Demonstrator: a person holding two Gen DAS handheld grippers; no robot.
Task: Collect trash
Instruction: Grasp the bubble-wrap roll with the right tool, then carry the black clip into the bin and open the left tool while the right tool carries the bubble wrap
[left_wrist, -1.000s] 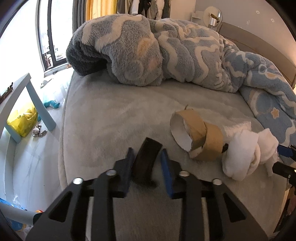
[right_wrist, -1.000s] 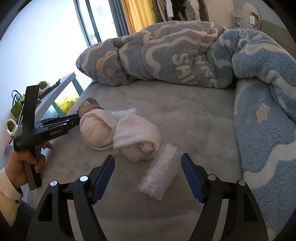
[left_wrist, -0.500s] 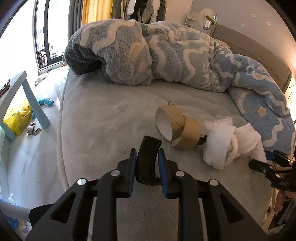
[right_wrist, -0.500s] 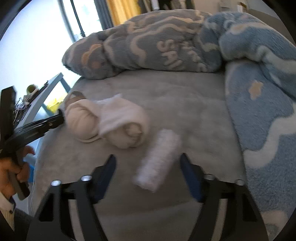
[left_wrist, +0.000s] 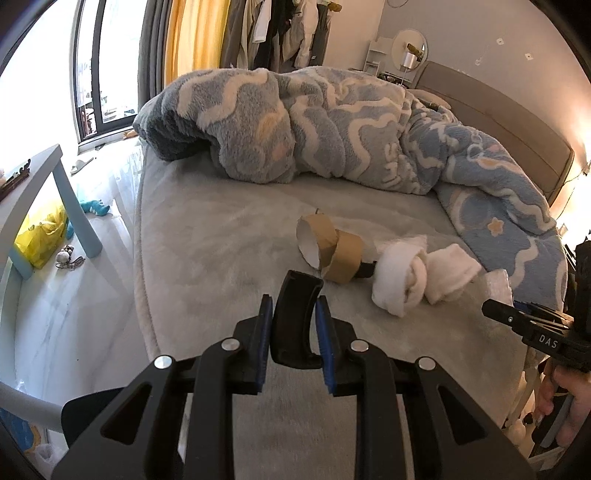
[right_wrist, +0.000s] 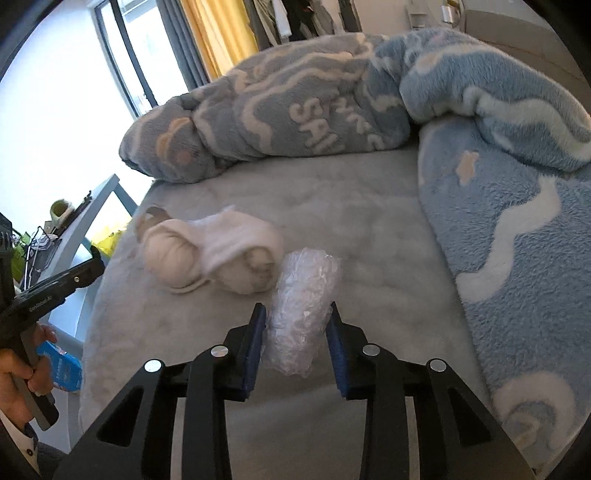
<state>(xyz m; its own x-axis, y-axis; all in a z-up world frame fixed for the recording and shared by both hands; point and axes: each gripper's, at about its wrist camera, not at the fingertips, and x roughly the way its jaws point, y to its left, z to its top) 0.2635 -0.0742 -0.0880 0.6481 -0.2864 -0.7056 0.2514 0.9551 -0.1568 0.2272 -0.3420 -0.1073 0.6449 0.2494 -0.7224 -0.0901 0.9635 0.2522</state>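
Note:
My left gripper (left_wrist: 291, 314) is shut on a curved black plastic piece (left_wrist: 295, 317), held above the grey bed (left_wrist: 221, 240). Brown tape rolls (left_wrist: 327, 249) lie ahead of it, with white rolled socks (left_wrist: 406, 277) to their right. My right gripper (right_wrist: 297, 321) is shut on a roll of clear bubble wrap (right_wrist: 301, 306) that lies on the bed (right_wrist: 369, 229). The socks (right_wrist: 210, 254) lie just beyond it to the left. The right gripper's body shows at the right edge of the left wrist view (left_wrist: 539, 332).
A blue-and-white fleece blanket (left_wrist: 332, 129) is heaped across the far side and right of the bed (right_wrist: 498, 184). A pale blue side table (left_wrist: 44, 184) stands on the floor at left, with a yellow bag (left_wrist: 40, 236) under it.
My left gripper closed on the black piece and lifted back. My right gripper moved forward around the bubble wrap and closed on it.

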